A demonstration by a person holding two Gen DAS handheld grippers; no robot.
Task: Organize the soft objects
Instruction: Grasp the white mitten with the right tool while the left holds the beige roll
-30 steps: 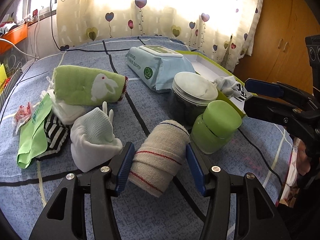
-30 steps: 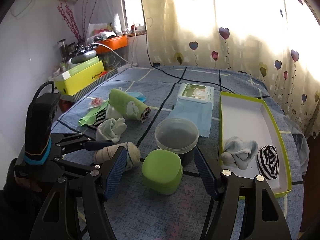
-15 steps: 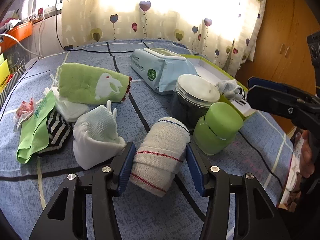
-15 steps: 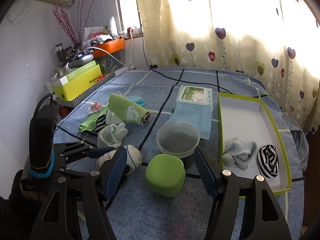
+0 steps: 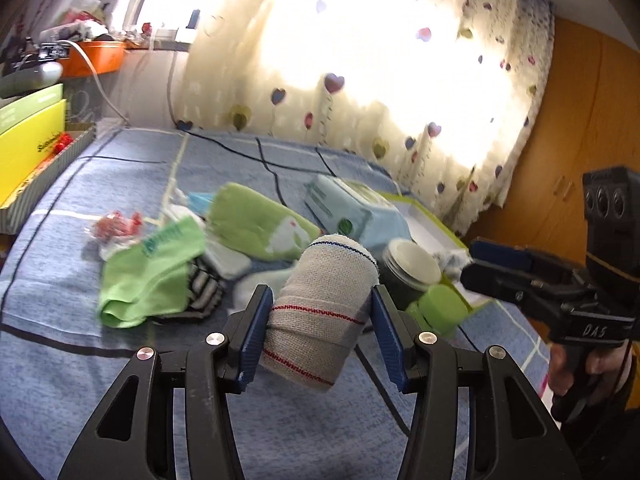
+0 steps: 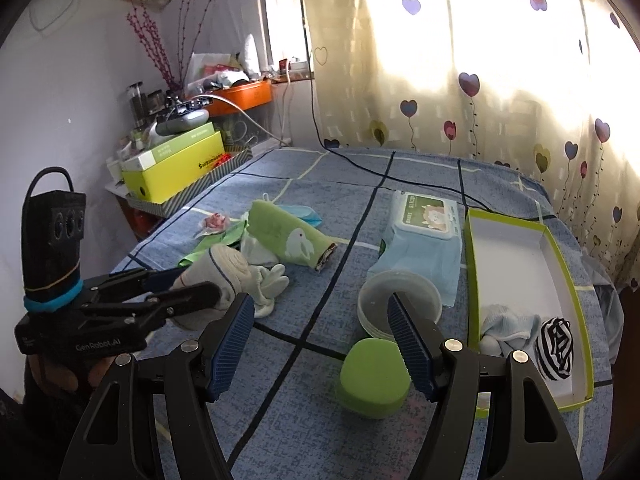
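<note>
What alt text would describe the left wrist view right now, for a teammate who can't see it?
The left gripper holds a rolled beige sock with red stripes, its jaws closed on it, above a blue bedspread. Behind lie a green rabbit-print roll, a wipes pack and a green-rimmed box; the right gripper shows at right.

Cream curtain w/ heart-balloon print (image 6: 500, 92) covers window, strong backlight through it. Plain white wall (image 6: 80, 76) at left, cluttered orange shelf (image 6: 244, 94) near window. Brown wooden wardrobe (image 5: 580, 128) beside curtain. Blue bedspread w/ dark & pale grid lines (image 6: 304, 420) fills foreground.
</note>
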